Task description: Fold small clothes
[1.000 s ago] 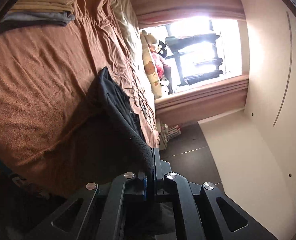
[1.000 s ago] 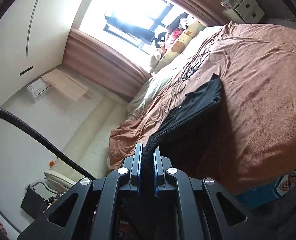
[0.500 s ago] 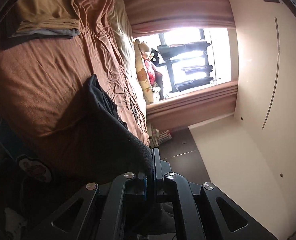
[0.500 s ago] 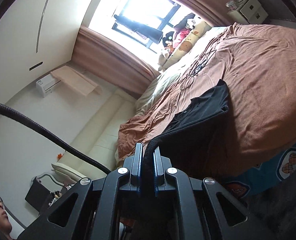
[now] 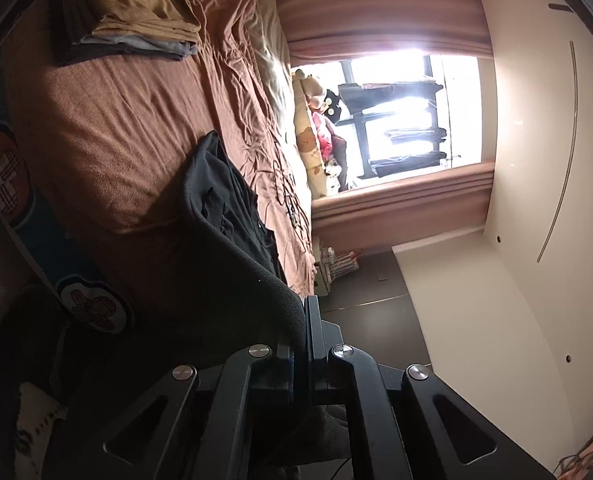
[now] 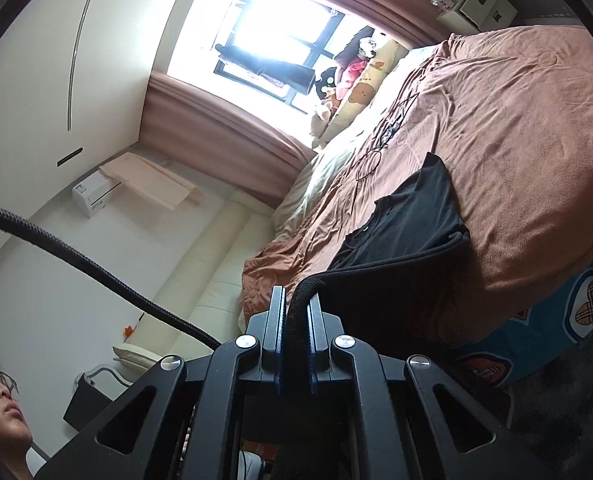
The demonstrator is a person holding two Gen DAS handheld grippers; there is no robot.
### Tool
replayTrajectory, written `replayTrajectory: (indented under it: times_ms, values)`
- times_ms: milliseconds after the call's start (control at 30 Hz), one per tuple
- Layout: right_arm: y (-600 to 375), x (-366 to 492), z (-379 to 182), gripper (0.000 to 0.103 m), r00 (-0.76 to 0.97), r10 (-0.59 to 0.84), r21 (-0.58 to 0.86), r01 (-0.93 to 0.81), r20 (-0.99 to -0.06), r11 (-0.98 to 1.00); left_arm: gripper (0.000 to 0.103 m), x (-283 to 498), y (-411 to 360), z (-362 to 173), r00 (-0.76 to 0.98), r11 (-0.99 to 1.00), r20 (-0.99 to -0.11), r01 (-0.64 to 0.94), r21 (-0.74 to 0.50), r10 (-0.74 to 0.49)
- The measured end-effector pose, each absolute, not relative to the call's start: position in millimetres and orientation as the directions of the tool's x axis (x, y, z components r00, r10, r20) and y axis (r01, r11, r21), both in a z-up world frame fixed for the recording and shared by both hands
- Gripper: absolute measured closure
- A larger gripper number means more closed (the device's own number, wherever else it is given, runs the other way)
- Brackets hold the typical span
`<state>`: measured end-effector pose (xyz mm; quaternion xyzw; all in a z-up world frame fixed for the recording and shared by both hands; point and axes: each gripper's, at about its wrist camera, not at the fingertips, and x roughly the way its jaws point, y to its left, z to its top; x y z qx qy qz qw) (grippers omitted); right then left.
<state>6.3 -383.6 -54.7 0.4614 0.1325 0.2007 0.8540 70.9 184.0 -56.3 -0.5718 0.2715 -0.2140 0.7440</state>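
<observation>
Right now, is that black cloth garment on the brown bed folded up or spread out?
Spread out: black garment lies flat on the bed, near edge pinched by left gripper and right gripper.

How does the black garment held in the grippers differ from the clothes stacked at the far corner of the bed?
The black garment is spread out and partly lifted, clamped by the left gripper and the right gripper; the stacked clothes lie folded and untouched. It is black; they are tan and grey. Both are on the brown bed.

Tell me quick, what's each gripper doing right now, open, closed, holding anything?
Left gripper: closed, pinching an edge of the black garment.
Right gripper: closed, pinching another edge of the same black garment.
</observation>
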Motion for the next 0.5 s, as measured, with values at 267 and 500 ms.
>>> replayTrajectory:
  times_ms: [267, 500]
  values:
    - [-391.5, 58.9, -33.8, 0.097, 0.892, 0.452, 0.841, -0.241, -0.005, 0.484, 0.1, 120.3, 186.2, -35.0, 0.767, 0.254, -0.156, 0.01, -0.967, -0.622]
    - [-395.6, 117.7, -23.1, 0.097, 0.907, 0.421, 0.853, -0.222, 0.002, 0.472, 0.1, 178.9, 181.6, -8.7, 0.765, 0.262, -0.162, 0.009, -0.965, -0.623]
